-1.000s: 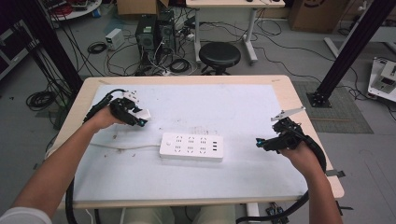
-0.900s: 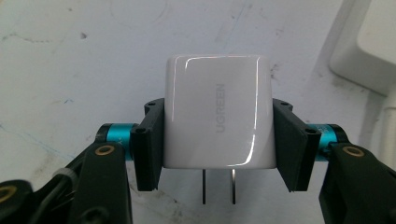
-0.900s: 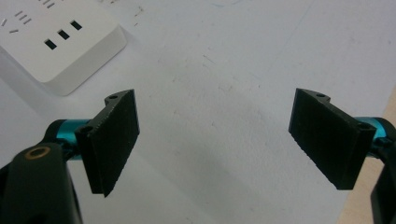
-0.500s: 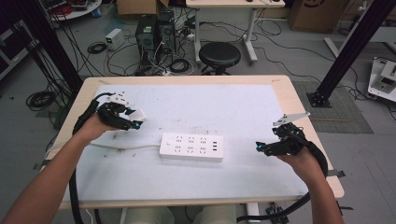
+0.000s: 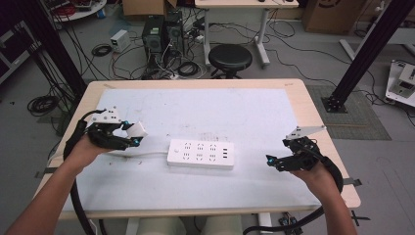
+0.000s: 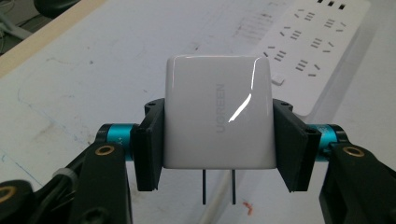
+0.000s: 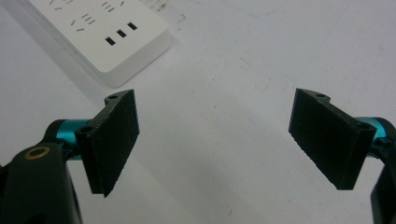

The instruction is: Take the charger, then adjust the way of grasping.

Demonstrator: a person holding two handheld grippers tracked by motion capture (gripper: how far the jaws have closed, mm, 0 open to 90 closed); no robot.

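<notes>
A white UGREEN charger (image 6: pixel 217 114) with two metal prongs sits clamped between the pads of my left gripper (image 6: pixel 217 144), its prongs pointing back toward the camera. From above, the left gripper (image 5: pixel 133 135) holds the charger (image 5: pixel 136 129) over the table's left side, to the left of the white power strip (image 5: pixel 200 153). That power strip (image 6: pixel 308 51) lies beyond the charger in the left gripper view. At the table's right side my right gripper (image 5: pixel 272 162) stands open, nothing between its pads (image 7: pixel 114 140). The strip's USB end (image 7: pixel 116 37) lies ahead of it, up and to the left.
The strip's white cord (image 5: pixel 142 154) runs left along the white mat (image 5: pixel 195 107) under my left hand. Black cables trail from both grippers over the table's near edge. A black stool (image 5: pixel 230 58) and computer gear stand on the floor beyond the far edge.
My left hand has carried the charger to the left, then back toward the strip, and lifted it slightly. The right gripper has shifted only a little and stays open.
</notes>
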